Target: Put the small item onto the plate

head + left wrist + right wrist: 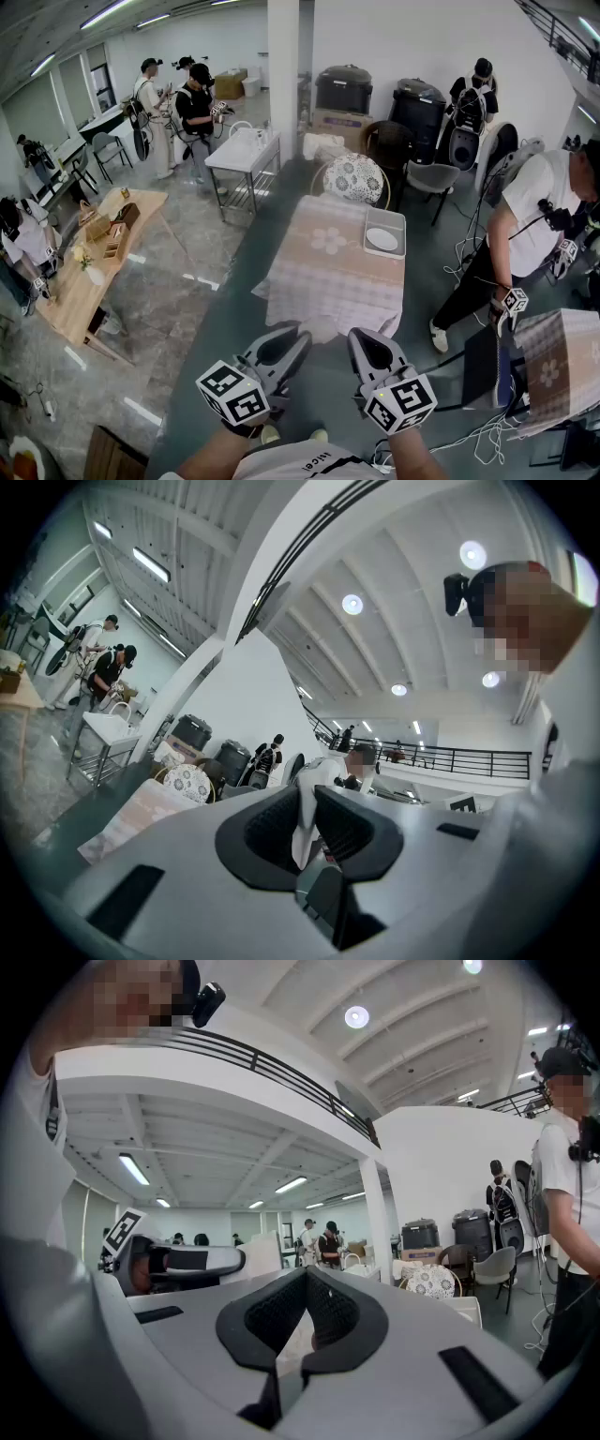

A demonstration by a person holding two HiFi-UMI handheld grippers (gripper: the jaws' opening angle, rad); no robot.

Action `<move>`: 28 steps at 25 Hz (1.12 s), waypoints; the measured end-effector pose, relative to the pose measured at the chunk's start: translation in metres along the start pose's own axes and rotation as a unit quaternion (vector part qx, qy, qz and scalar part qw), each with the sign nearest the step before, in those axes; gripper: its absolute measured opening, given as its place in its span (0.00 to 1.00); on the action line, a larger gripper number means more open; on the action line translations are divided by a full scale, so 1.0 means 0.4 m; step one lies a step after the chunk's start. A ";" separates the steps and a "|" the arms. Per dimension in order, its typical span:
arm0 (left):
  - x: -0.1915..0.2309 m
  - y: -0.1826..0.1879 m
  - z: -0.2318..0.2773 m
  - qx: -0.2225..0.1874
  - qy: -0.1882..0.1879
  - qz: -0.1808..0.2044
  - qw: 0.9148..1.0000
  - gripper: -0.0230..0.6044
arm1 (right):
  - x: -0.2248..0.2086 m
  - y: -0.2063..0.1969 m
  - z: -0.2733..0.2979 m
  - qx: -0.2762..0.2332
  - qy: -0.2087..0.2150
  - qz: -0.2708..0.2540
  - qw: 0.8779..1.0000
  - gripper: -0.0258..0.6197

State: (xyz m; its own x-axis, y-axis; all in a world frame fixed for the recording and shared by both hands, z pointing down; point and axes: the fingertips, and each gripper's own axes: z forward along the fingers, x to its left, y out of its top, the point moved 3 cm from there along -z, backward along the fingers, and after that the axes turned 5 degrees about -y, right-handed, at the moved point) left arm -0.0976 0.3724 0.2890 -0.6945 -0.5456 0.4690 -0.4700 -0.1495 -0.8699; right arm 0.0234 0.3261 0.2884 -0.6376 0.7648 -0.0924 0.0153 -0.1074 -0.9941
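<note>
A white plate (382, 239) lies in a white tray (386, 219) at the right far corner of a table with a pale checked cloth (319, 272). No small item can be made out on the cloth. Both grippers hang in the air at the bottom of the head view, short of the table's near edge and pointing toward it. My left gripper (298, 336) (305, 794) stands a little open, a narrow gap between its pads with nothing in it. My right gripper (356, 336) (303, 1274) has its tips together and holds nothing.
A person (525, 234) with grippers stands right of the table, beside a second cloth-covered table (562, 361). Beyond the table are a round patterned chair (354, 178), a white pillar (283, 66) and a grey chair (433, 178). A wooden table (94, 272) stands left. Cables (469, 436) lie on the floor.
</note>
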 end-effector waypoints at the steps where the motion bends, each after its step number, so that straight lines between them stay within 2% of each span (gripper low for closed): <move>1: -0.003 -0.002 0.001 0.001 0.002 -0.003 1.000 0.13 | -0.001 0.000 -0.002 0.003 0.002 0.000 1.000 0.06; 14: -0.010 -0.031 0.011 0.015 0.006 -0.020 1.000 0.13 | -0.012 -0.006 -0.021 -0.002 0.008 0.021 1.000 0.06; 21: -0.014 -0.064 0.062 0.030 0.004 -0.028 0.999 0.13 | -0.069 -0.019 -0.052 -0.014 0.004 0.051 0.999 0.06; 28: -0.027 -0.098 0.129 0.033 -0.002 -0.029 0.999 0.13 | -0.144 -0.016 -0.096 -0.038 -0.002 0.056 0.998 0.06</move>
State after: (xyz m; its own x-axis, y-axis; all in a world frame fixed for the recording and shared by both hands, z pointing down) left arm -0.0436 0.3415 0.3103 -0.6651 -0.5373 0.5185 -0.4730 -0.2342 -0.8494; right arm 0.0895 0.3072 0.2978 -0.6316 0.7481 -0.2034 0.1453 -0.1434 -0.9789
